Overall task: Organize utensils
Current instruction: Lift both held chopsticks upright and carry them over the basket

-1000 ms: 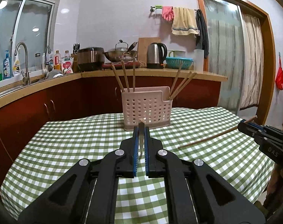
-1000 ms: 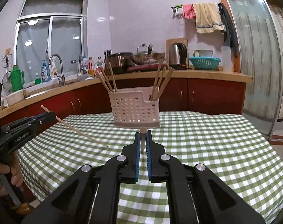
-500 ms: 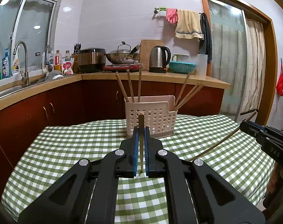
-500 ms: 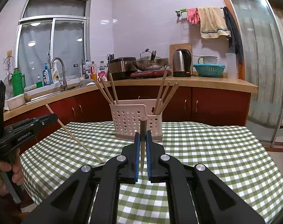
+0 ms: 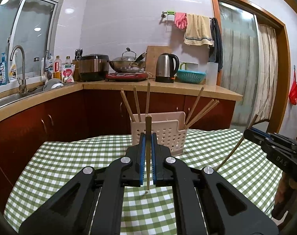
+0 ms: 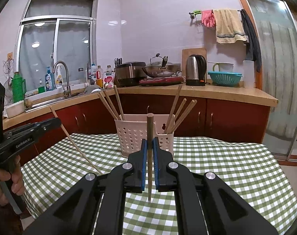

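Each gripper pinches one chopstick between its blue pads. The left gripper [image 5: 148,139] is clamped on a chopstick [image 5: 148,129] standing upright – tip just above the checked tablecloth [image 5: 70,156]. The right gripper [image 6: 150,143] grips another chopstick [image 6: 150,125], also upright, with the holder [image 6: 132,135] beyond.

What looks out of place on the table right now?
Nothing stands out. Each gripper is shut on one chopstick held above the tablecloth; the holder stands upright with chopsticks in both ends.

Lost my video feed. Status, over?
Left hand-held gripper and right hand-held gripper each shut on a wooden chopstick. White perforated plastic holder ahead, path clear.
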Motion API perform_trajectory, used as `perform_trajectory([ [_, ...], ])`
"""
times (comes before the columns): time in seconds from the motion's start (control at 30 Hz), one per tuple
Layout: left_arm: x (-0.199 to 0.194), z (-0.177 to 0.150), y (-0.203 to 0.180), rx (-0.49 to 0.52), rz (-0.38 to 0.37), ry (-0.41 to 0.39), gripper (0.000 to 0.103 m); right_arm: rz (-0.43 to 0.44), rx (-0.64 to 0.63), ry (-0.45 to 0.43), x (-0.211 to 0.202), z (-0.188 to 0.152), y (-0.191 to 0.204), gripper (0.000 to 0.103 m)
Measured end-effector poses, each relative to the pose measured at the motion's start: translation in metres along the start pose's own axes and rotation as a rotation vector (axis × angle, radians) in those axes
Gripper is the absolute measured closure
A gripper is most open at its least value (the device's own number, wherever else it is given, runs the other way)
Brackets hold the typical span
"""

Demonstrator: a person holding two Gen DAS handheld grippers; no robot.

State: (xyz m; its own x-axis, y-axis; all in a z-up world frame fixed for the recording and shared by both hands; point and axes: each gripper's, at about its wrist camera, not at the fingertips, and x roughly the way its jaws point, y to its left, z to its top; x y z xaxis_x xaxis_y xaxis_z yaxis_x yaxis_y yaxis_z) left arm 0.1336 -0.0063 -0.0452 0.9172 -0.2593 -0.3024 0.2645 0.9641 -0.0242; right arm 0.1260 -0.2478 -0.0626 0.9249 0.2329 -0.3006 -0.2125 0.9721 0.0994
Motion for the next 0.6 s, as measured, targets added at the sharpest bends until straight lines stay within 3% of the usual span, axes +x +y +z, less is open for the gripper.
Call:
perform_trajectory([
  [0.6,0.011,0.062,-0.006,0.018,-0.072,-0.088,0.097,0.038,-0.022,-0.094,0.014,0.053,-0.002,0.096],
])
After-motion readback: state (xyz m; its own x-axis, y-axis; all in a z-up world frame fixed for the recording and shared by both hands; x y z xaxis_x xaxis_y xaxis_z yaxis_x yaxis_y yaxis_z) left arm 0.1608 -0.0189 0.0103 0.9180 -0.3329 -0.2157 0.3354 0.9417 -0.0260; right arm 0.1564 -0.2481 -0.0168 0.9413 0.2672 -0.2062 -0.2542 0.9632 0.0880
